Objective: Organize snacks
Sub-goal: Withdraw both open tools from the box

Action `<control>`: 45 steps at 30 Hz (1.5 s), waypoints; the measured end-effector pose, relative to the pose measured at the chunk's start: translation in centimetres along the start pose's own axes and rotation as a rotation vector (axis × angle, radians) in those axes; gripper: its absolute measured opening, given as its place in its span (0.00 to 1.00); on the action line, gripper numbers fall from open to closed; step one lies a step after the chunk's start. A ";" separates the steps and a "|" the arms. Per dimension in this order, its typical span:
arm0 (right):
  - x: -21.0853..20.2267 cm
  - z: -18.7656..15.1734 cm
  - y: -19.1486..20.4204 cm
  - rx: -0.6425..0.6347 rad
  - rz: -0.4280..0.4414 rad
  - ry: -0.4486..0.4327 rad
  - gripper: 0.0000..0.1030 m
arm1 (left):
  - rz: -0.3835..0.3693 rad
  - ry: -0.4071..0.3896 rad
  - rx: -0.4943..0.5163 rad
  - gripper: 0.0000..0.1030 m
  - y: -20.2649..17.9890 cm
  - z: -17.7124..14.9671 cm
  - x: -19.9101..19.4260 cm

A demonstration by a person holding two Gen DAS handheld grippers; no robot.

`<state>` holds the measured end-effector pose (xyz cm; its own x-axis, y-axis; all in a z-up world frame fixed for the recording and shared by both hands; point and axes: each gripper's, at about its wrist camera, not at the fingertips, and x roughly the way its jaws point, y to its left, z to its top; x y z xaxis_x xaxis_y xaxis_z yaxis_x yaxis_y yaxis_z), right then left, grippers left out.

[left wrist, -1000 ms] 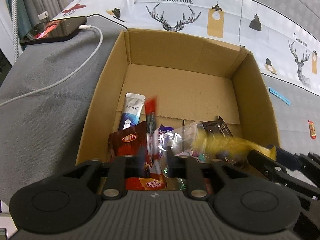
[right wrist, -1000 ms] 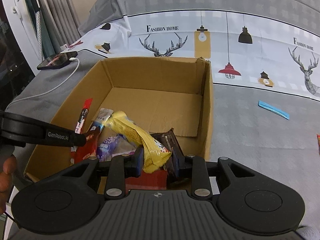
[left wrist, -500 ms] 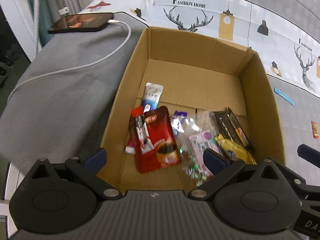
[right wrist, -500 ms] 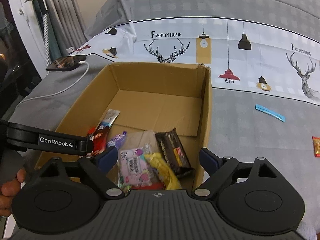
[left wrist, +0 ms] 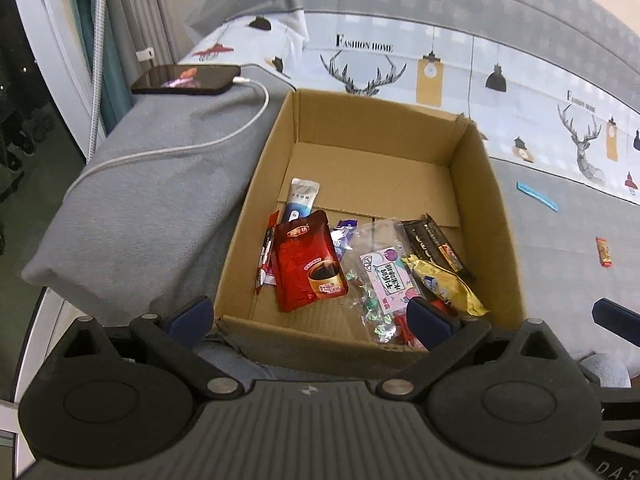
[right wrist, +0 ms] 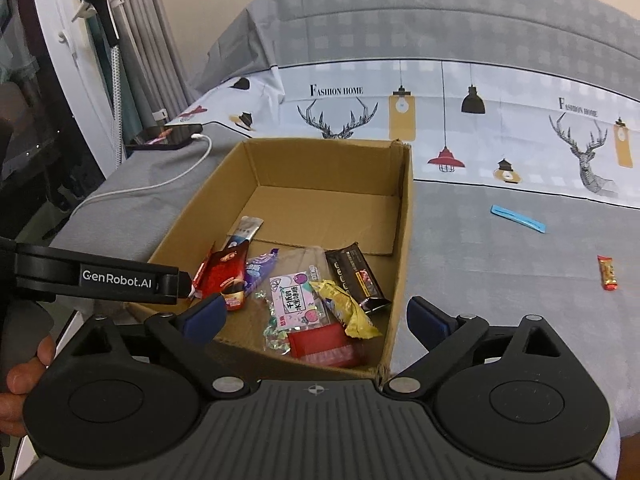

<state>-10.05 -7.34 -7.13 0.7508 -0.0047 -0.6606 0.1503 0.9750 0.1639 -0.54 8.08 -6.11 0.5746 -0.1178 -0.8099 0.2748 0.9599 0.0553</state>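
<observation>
A cardboard box (left wrist: pixel 372 120) on the bed holds several snacks. Among them are a red coffee pouch (left wrist: pixel 310 264), a thin red stick (left wrist: pixel 266 252), a clear candy bag (left wrist: pixel 380 276), a dark chocolate bar (left wrist: pixel 434 246) and a yellow packet (left wrist: pixel 444 284). My left gripper (left wrist: pixel 310 317) hangs open above the box's near wall, holding nothing. My right gripper (right wrist: pixel 316 318) is over the box's (right wrist: pixel 320 160) near right corner. Its jaws are opening and nothing is between them. A blue strip (right wrist: pixel 518 218) and a small red packet (right wrist: pixel 607 272) lie on the grey cover, right of the box.
A phone (left wrist: pixel 186 79) on a white charging cable (left wrist: pixel 208 142) lies left of the box, near the bed's left edge. Curtains and a window frame stand beyond that edge. The left gripper's arm (right wrist: pixel 100 278) crosses the right wrist view, with a hand (right wrist: pixel 24 364) below it.
The left gripper let go of the thin red stick and the right let go of the yellow packet. Both now lie in the box. Both grippers opened wide and drew back and up.
</observation>
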 end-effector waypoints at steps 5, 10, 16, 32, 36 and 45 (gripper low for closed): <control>-1.9 -0.8 0.3 -0.005 -0.004 -0.026 0.96 | 0.006 -0.017 0.010 1.00 -0.3 -1.3 -1.7; -3.4 -1.5 0.3 0.000 -0.004 -0.041 0.98 | 0.014 -0.033 0.034 1.00 -0.5 -2.5 -2.8; -4.8 -2.0 0.5 -0.007 -0.004 -0.067 1.00 | 0.016 -0.058 0.045 1.00 -0.7 -3.3 -4.0; -7.0 -2.7 1.0 -0.027 -0.001 -0.108 1.00 | 0.019 -0.098 0.060 1.00 -1.0 -4.5 -6.2; -7.5 -2.8 1.0 -0.027 -0.001 -0.119 1.00 | 0.019 -0.107 0.062 1.00 -1.1 -4.7 -6.6; -8.2 -3.0 0.5 -0.008 -0.008 -0.139 1.00 | 0.021 -0.120 0.084 1.00 -2.0 -4.9 -7.3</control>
<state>-18.11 -6.14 -3.82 0.8313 -0.0427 -0.5542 0.1519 0.9765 0.1526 -9.06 8.21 -3.13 0.6673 -0.1320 -0.7330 0.3224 0.9384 0.1246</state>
